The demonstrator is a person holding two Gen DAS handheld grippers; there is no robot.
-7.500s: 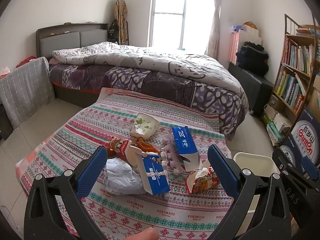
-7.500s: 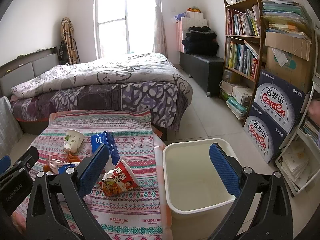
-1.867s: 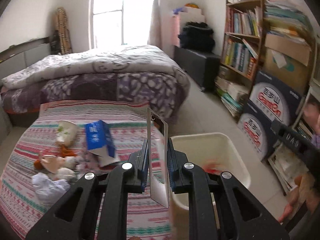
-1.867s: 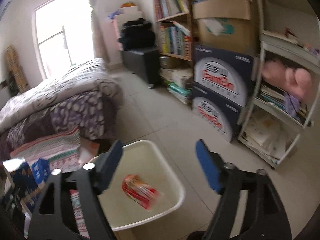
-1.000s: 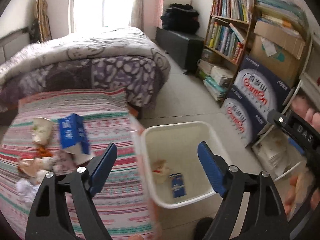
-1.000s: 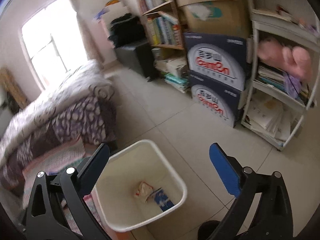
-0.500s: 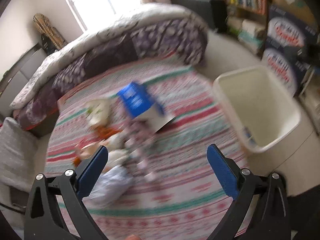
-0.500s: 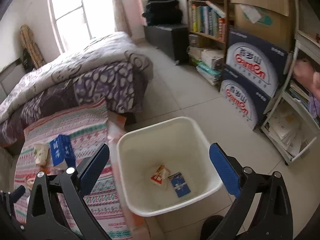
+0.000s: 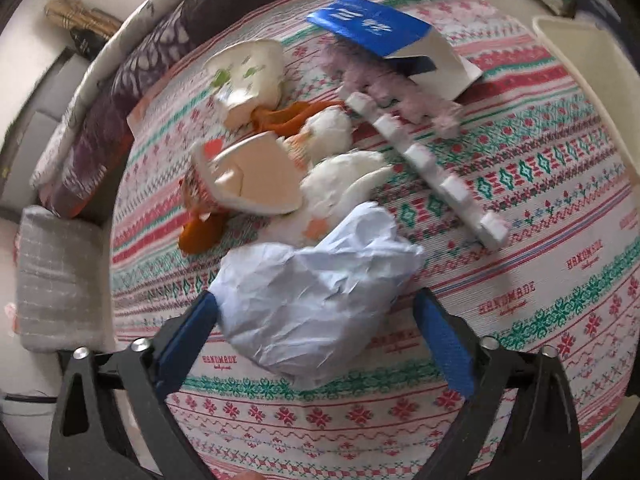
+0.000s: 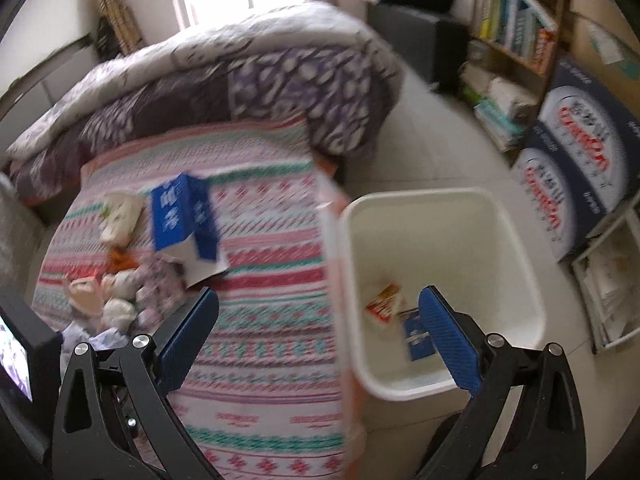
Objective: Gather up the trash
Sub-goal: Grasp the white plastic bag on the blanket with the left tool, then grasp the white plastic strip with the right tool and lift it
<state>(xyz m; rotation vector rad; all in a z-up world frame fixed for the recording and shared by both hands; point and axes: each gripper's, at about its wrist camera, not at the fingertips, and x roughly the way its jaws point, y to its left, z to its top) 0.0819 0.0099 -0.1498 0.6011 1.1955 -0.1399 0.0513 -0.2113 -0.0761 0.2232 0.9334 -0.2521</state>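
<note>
My left gripper (image 9: 316,344) is open, its blue pads on either side of a crumpled pale blue paper wad (image 9: 316,300) on the patterned cloth (image 9: 540,184). Beyond it lie a red and cream torn cup (image 9: 244,184), a white and green paper cup (image 9: 248,76), a blue carton (image 9: 372,28) and a white strip (image 9: 432,172). My right gripper (image 10: 320,336) is open and empty above the cloth's edge beside the white bin (image 10: 516,248). The bin holds a red packet (image 10: 384,304) and a small blue box (image 10: 416,340).
A white and orange stuffed toy (image 9: 340,176) and purple wrapping (image 9: 384,88) lie among the litter. A bed with a purple quilt (image 10: 240,88) stands behind. Bookshelves (image 10: 516,36) and printed cardboard boxes (image 10: 576,168) stand to the right of the bin.
My left gripper has swung from the bin down to the cloth and now straddles the paper wad. My right gripper has turned left toward the cloth, still open.
</note>
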